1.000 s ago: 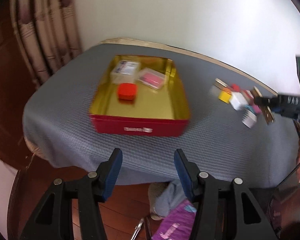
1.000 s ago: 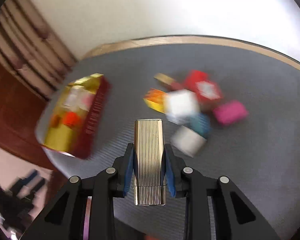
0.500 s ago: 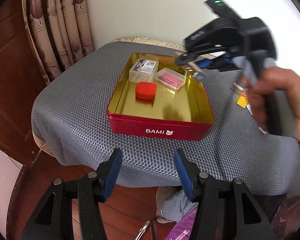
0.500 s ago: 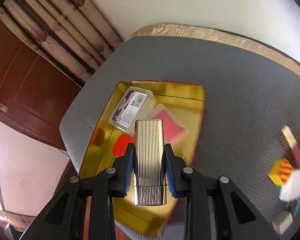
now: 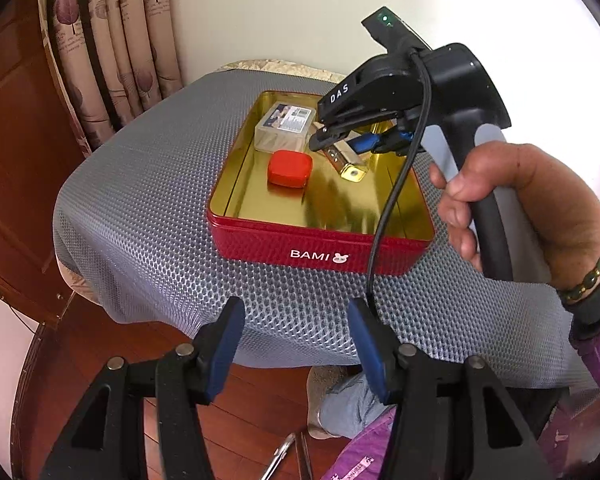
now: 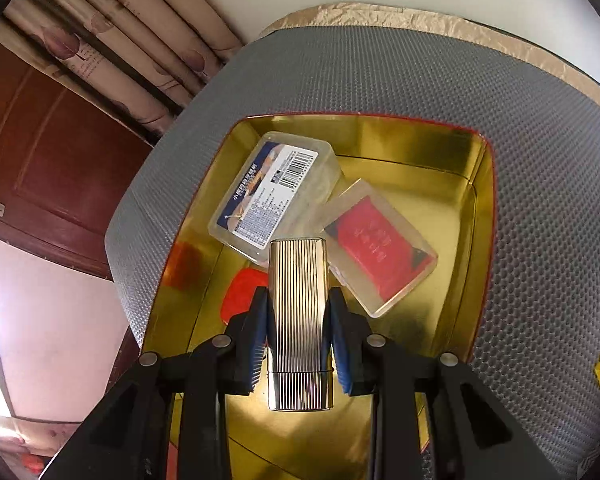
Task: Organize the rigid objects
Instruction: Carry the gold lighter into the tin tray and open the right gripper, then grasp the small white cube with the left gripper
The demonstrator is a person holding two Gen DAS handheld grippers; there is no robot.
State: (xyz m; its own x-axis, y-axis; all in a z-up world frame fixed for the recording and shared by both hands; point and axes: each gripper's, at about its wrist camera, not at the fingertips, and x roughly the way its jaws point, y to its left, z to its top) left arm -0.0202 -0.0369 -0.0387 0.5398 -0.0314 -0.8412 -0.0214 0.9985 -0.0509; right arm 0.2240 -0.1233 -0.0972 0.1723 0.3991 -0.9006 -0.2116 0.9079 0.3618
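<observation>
Lighter (image 6: 298, 320), gold and ribbed, clamped between the blue pads of the right gripper (image 6: 299, 334), jaws nearly together on its sides. Carried across since a second ago: then above the grey mat near the cluster of small blocks, now held over the gold inside of the red tin (image 5: 320, 246), tilted down, not yet resting on the floor. Under it a clear labelled box (image 6: 274, 190), a clear case with a red card (image 6: 376, 248) and a red pad (image 5: 290, 168), all unmoved. Left gripper (image 5: 296, 344) about half open and empty, hanging off the near edge of the mat (image 5: 140, 216), barely shifted.
</observation>
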